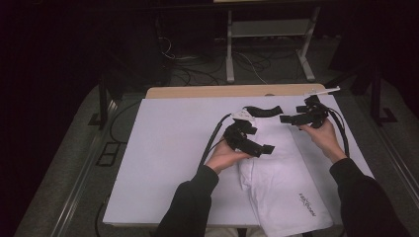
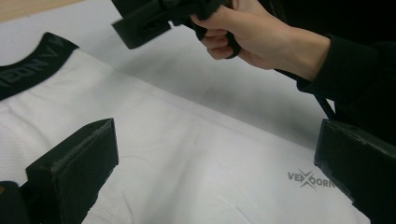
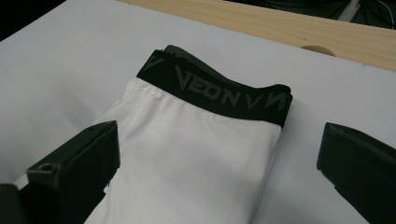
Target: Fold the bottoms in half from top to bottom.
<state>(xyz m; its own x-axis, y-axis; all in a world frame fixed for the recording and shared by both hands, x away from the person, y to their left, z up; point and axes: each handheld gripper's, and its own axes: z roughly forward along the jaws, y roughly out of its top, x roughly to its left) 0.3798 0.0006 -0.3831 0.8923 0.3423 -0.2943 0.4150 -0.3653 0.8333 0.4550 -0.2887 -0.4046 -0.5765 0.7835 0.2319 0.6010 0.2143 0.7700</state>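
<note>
the folding of the white shorts (image 1: 281,182) was judged under way; both the left gripper (image 1: 269,148) and right gripper (image 1: 282,119) were held with jaws spread, empty, near the waistband (image 3: 219,93) toward the table's far edge; a pinch was needed next.

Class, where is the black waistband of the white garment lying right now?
In the high view the black waistband lies at the garment's far end, right of table centre, between the left gripper and right gripper, near the wooden table edge.
</note>
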